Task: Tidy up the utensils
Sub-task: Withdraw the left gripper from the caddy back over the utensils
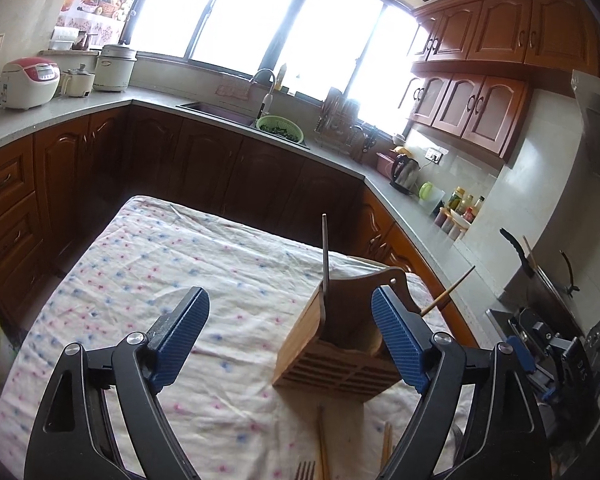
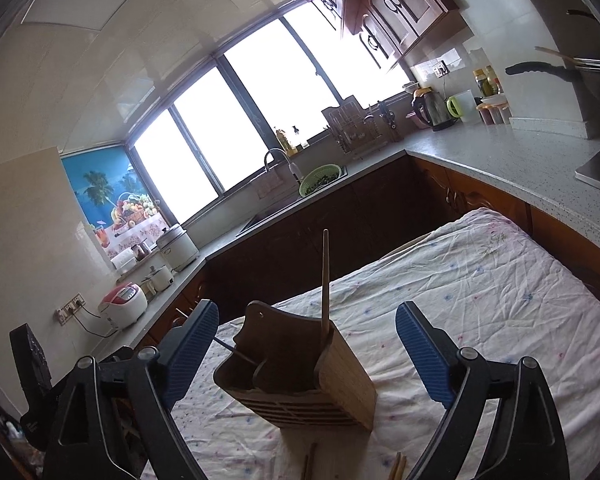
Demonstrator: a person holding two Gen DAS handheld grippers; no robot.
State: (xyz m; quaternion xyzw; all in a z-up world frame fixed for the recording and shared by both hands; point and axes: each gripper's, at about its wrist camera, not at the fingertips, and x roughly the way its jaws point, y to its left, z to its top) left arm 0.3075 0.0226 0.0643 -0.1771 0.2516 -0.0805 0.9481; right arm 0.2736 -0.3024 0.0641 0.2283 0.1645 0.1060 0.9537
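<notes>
A wooden utensil holder stands on the table's patterned cloth. One chopstick stands upright in it, and a second chopstick leans out over its side. My left gripper is open, with the holder just ahead between its blue fingers and nothing touching them. My right gripper is open too and faces the holder from the other side. Loose chopsticks and a fork lie on the cloth close to me.
Wooden cabinets and a grey counter wrap around the table. On the counter are a sink with a green colander, a kettle, a rice cooker and a stove with a pan. Bright windows fill the back wall.
</notes>
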